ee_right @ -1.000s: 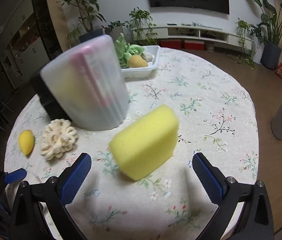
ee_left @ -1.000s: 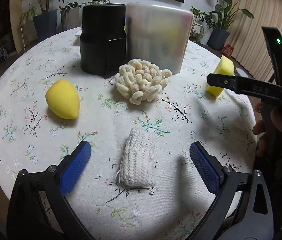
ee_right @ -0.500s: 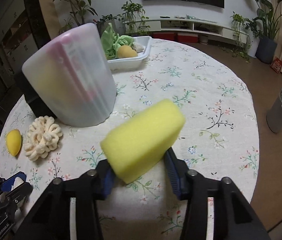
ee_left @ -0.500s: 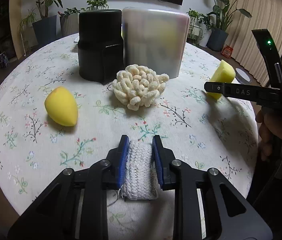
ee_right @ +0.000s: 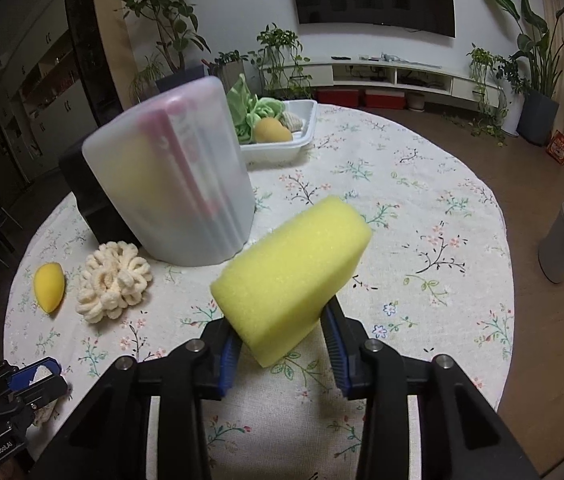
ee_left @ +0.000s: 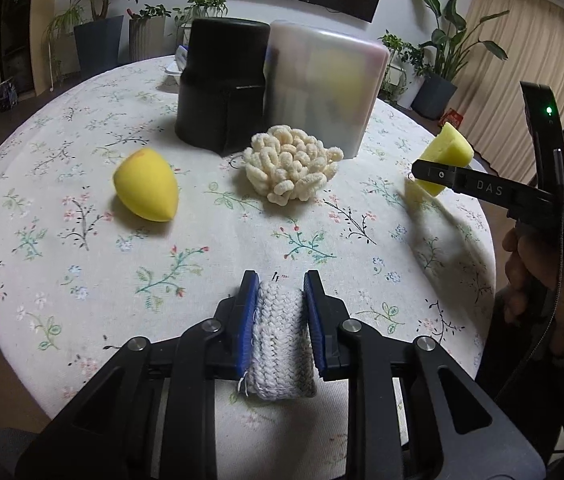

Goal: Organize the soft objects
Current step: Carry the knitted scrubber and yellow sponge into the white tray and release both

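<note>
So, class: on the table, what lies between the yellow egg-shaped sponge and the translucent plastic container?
In both wrist views the cream looped scrubber lies between the egg-shaped sponge and the translucent container, just in front of the container.

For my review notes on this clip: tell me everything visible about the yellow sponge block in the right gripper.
The yellow sponge block is a thick rectangular slab of fine-pored foam with rounded corners, clean and evenly coloured. The right gripper, whose jaws have just been closing, clamps its near end between blue pads, pinching the foam in there. The block juts forward, tilted up to the right, lifted clear of the floral tablecloth. In the left wrist view it sticks out above the gripper's finger at the table's right edge. Nothing else touches it.
</note>
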